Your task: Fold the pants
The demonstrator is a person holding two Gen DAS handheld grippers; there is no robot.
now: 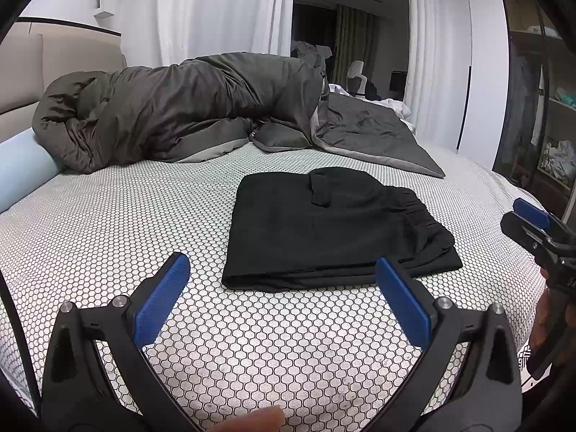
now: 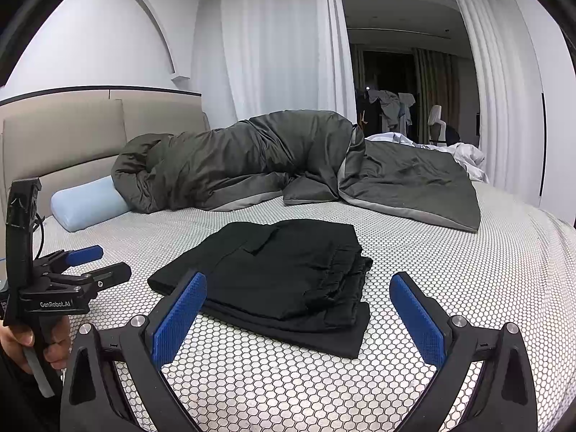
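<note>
ahead of left tool (image 1: 282,298), folded pants (image 1: 331,230), apart

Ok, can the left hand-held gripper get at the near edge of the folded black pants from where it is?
Probably yes. The left hand-held gripper is open and empty, with only bare honeycomb-patterned sheet between its fingers and the folded black pants. The right hand-held gripper sits off to the side, not blocking.
</note>
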